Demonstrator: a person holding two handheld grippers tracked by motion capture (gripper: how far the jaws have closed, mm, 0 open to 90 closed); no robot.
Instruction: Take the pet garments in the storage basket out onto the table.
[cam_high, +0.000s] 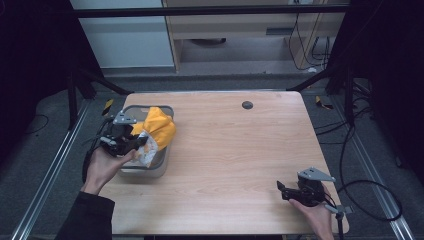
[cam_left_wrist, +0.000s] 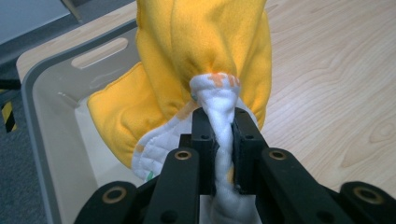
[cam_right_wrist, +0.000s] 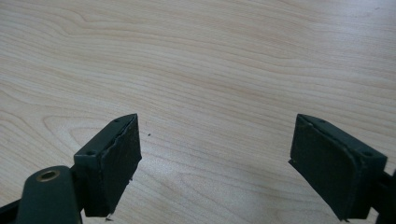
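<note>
Item: yellow cloth (cam_left_wrist: 201, 42) with a white quilted underside, bunched, draped over the near rim of the grey bin (cam_high: 165, 111) at the worktop's (cam_high: 235, 160) left side, part inside and part hanging out.

Left gripper (cam_high: 131, 144): my fingers (cam_left_wrist: 204, 135) pinch a twisted white fold of the cloth, pressed tight on it.

Right gripper (cam_high: 286, 191): my fingers (cam_right_wrist: 112, 163) spread wide, holding nothing, over bare wood at the near right corner, well apart from the bin.

Handling, as I judge it: keep the pinch firm and move slowly, so the trailing yellow part clears the rim without snagging or tipping the bin.

Not legible: the bin floor beneath the cloth, the cloth's full shape, any print beyond small orange and green marks.
</note>
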